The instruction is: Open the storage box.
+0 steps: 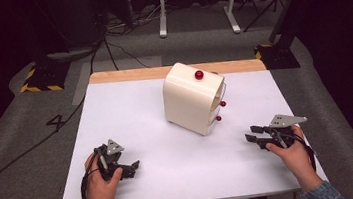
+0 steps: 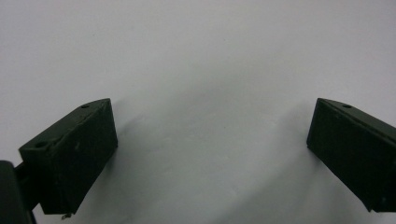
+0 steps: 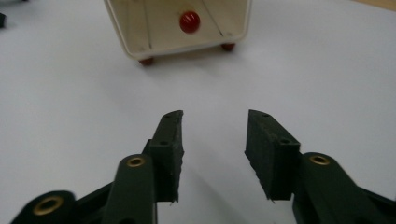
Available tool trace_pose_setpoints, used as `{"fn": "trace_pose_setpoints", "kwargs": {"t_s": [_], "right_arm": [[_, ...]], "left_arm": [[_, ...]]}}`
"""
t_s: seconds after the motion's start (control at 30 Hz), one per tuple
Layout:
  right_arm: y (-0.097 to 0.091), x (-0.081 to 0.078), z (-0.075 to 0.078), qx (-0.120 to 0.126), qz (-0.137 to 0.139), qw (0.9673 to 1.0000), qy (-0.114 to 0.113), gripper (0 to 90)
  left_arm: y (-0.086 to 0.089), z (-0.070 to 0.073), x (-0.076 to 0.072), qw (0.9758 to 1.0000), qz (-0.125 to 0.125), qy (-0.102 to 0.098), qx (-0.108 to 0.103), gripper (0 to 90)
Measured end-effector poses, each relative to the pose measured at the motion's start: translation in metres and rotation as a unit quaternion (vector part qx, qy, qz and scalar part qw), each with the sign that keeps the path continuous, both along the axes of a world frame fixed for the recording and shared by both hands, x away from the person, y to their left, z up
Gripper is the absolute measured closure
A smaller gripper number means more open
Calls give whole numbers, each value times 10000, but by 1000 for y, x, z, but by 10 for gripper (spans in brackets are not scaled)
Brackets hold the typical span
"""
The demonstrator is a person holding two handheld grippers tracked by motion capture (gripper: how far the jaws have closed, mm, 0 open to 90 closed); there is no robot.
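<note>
A cream cabinet (image 1: 192,100) with rounded corners stands past the middle of the white table (image 1: 130,110); it has a red knob (image 1: 199,75) on top and small red feet on its right side. My left gripper (image 1: 121,162) rests near the front left of the table, a hand around it. In the left gripper view its jaws stand wide apart over bare table, so the left gripper (image 2: 212,116) is open. My right gripper (image 1: 252,135) lies at the front right and points left toward the cabinet. The right gripper (image 3: 215,121) is open and empty, facing the cabinet (image 3: 163,25) and a red knob (image 3: 189,21).
A wooden strip (image 1: 126,75) runs along the table's far edge. Beyond it, on the grey carpet, lie cables (image 1: 118,45), a white desk frame (image 1: 196,6) and stand bases with yellow-black tape (image 1: 39,80). Open table lies between the grippers and the cabinet.
</note>
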State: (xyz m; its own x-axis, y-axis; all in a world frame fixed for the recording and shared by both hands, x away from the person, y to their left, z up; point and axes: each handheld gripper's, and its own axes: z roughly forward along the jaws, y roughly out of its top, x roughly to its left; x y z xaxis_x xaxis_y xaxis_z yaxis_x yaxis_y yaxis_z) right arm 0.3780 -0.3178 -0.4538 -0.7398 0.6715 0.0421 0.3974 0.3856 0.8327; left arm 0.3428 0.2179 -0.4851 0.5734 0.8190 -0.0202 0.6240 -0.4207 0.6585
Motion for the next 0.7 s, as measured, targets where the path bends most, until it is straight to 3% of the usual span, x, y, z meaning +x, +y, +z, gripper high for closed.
{"fn": "trace_pose_setpoints", "kwargs": {"t_s": [0.17,0.3,0.5,0.7], "right_arm": [[14,11,4,395,221,9990,-50,628],[27,22,8,371,329,9985,-240,636],[48,40,3,337,514,9981,-62,657],[65,54,-5,476,580,9971,-146,664]], "left_arm": [[0,0,0,10000,-4,-4,-1,18],[0,0,0,10000,-4,0,-2,18],[0,0,1,10000,1,23,-10,17],[0,0,1,10000,-1,29,-7,16]]}}
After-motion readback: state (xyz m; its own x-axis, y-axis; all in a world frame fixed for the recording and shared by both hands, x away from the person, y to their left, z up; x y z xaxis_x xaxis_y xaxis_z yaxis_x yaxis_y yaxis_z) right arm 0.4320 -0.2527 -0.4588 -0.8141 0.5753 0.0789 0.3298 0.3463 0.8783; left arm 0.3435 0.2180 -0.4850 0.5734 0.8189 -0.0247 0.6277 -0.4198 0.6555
